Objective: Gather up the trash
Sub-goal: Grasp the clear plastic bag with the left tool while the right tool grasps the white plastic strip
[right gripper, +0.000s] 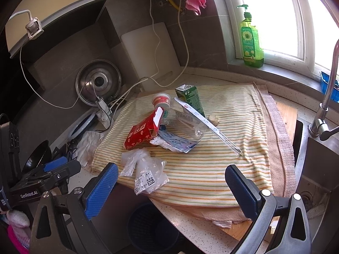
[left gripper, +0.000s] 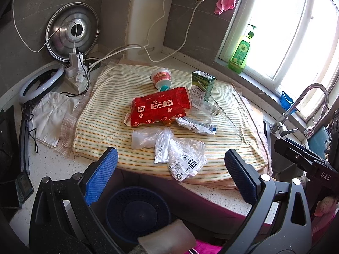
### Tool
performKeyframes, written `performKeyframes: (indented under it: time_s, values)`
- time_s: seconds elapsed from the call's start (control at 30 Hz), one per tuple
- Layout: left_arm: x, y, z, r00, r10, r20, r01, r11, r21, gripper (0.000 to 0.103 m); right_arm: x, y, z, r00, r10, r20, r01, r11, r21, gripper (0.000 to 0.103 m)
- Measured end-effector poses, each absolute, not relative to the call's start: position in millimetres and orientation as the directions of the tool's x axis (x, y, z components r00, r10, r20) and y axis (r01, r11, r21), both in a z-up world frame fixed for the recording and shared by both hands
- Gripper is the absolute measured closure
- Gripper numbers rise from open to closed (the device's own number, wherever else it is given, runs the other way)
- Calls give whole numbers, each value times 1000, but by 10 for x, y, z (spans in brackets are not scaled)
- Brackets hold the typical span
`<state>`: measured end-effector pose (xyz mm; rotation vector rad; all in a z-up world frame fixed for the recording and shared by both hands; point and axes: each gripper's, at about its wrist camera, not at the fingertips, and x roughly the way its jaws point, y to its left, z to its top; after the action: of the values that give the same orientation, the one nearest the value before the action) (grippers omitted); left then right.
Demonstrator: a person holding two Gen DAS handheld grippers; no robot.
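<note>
**Litter waiting, both grippers empty above the counter edge**

The trash is seen gathered on a yellow-striped cloth [left gripper: 110,124] spread over the speckled counter: a crumpled clear plastic bag with a printed label [left gripper: 180,158] nearest the edge, a red printed paper food box [left gripper: 161,109] behind it, a torn white-and-blue wrapper [left gripper: 197,127], a clear plastic bottle lying on its side [right gripper: 184,124], a green drink carton standing upright [left gripper: 203,82] and a small red-and-white tub tipped over [left gripper: 162,77]. A dark blue mesh waste basket [left gripper: 137,211] is placed on the floor below the counter edge. The left gripper [left gripper: 171,175] is held with its fingers spread and nothing between them; the right gripper [right gripper: 171,190] is likewise released and empty. The step in hand is judged to be the approach to a first piece. A short reach forward onto the clear bag is called for next, then a closing pinch.
</note>
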<state>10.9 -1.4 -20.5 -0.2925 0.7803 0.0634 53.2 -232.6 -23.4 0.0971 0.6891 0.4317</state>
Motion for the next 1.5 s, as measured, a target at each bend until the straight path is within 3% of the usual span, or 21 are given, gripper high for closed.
performKeyframes:
  time_s: [0.23, 0.33, 0.5, 0.67, 0.73, 1.07, 1.5]
  values:
    - [144, -9, -321, 697, -27, -717, -209, 948, -238, 4, 708, -2486, -253, 702, 382, -601, -351, 920, 174, 5]
    - [174, -14, -418, 676, -38, -736, -231, 938, -261, 10, 851, -2579, -263, 703, 379, -602, -364, 919, 154, 13]
    - [235, -28, -611, 636, -81, -767, -268, 909, -318, 20, 1127, -2749, -280, 685, 417, -598, -416, 897, 150, 14]
    - [383, -17, -790, 605, -116, -788, -311, 876, -368, 23, 1475, -2796, -348, 623, 455, -636, -460, 871, 171, 20]
    - [471, 16, -862, 594, -123, -795, -329, 864, -380, 31, 1614, -2804, -394, 595, 473, -650, -476, 859, 189, 22]
    - [862, 30, -1091, 563, -125, -817, -364, 850, -380, 42, 2320, -2703, -686, 438, 533, -724, -559, 792, 244, 38]
    - [1107, 51, -1391, 501, -162, -850, -408, 822, -397, 49, 2856, -2479, -1081, 242, 537, -808, -661, 701, 267, 41]
